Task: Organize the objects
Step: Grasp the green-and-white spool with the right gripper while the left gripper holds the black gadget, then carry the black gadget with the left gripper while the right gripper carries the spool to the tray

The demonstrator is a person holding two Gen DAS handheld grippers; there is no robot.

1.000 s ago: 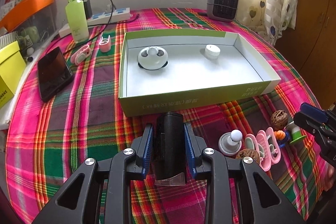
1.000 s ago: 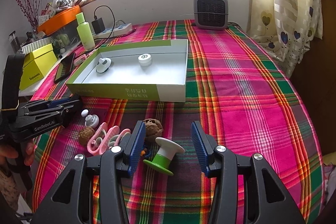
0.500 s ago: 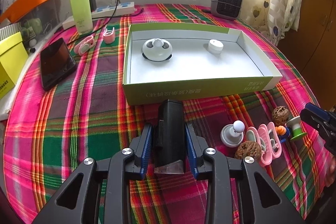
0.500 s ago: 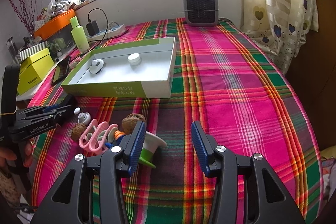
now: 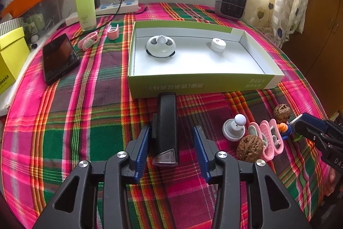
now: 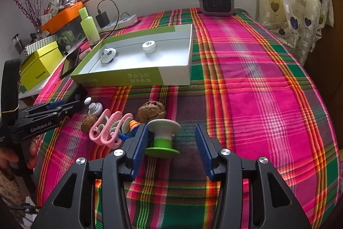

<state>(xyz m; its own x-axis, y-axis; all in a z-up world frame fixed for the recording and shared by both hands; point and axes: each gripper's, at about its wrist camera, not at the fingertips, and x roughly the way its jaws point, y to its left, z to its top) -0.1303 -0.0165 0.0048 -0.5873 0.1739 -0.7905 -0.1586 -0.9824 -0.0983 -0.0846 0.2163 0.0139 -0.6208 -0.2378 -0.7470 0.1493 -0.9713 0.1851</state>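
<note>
A black rectangular device (image 5: 166, 128) lies on the plaid cloth in front of the green-and-white box (image 5: 199, 87). My left gripper (image 5: 172, 147) is open around it, with a gap at the right finger. The box holds a white round panda-like gadget (image 5: 160, 46) and a white cap (image 5: 217, 45). My right gripper (image 6: 170, 143) is open around a green-and-white spool (image 6: 163, 134), which stands close to the left finger. Two walnuts (image 6: 152, 114), pink clips (image 6: 109, 128) and a white knob (image 6: 94, 107) lie to its left.
A black phone (image 5: 59, 57), a green bottle (image 5: 85, 8), a power strip (image 5: 111, 9) and small pink items (image 5: 88, 42) lie left of the box. A grey heater (image 5: 230, 1) stands at the back. A yellow box (image 5: 9, 59) sits at the far left.
My left gripper has opened and let go of the black device, which now lies on the cloth. My right gripper has moved so that the spool stands between its fingers.
</note>
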